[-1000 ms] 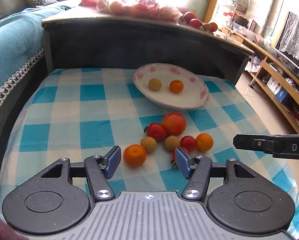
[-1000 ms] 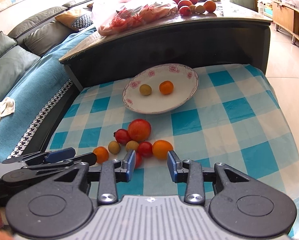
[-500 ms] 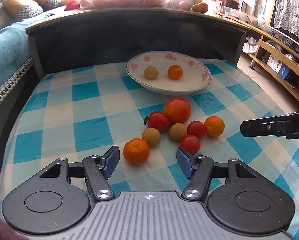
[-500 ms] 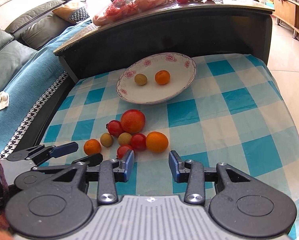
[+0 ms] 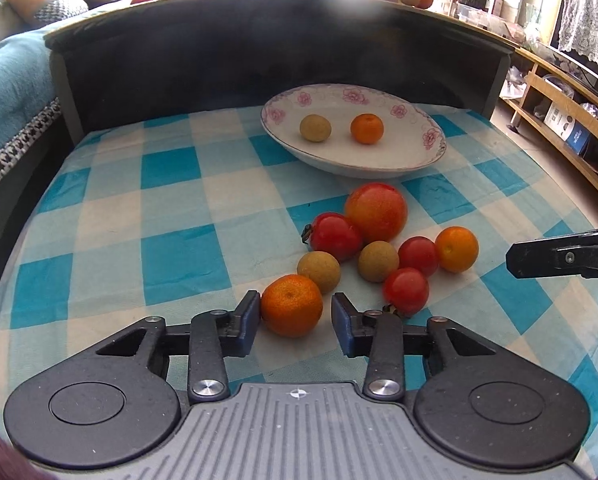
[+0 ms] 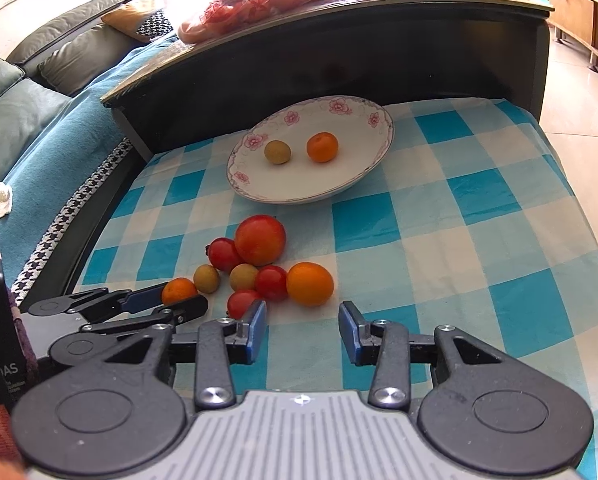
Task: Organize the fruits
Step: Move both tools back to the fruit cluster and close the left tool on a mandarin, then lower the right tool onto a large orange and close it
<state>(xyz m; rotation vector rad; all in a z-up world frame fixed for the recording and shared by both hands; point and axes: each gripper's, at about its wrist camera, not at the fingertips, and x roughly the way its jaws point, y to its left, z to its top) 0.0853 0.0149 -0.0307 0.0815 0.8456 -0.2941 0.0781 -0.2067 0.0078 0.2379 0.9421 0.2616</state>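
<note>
A floral plate [image 5: 431,148] [image 6: 379,152] on the checked cloth holds a tan fruit [image 5: 315,128] and a small orange [image 5: 367,129]. In front of it lies a cluster of tomatoes, tan fruits and oranges, with a large tomato [image 5: 375,212] [image 6: 260,240] at its back. My left gripper [image 5: 295,316] is open, its pads on either side of the nearest orange [image 5: 291,305] [image 6: 179,290]; the left pad looks close to touching. My right gripper [image 6: 302,324] is open over bare cloth, just short of another orange [image 6: 310,283] [image 5: 457,249].
A dark headboard-like panel [image 6: 339,60] stands behind the plate, with a shelf on top carrying a bag of fruit [image 6: 259,4]. A sofa with a teal cover [image 6: 39,140] lies left. Wooden shelving [image 5: 559,120] lies right. The cloth's right half [image 6: 479,220] is bare.
My left gripper has moved forward and narrowed its opening, so the nearest orange now sits between its pads. The right gripper has edged closer to the fruit cluster.
</note>
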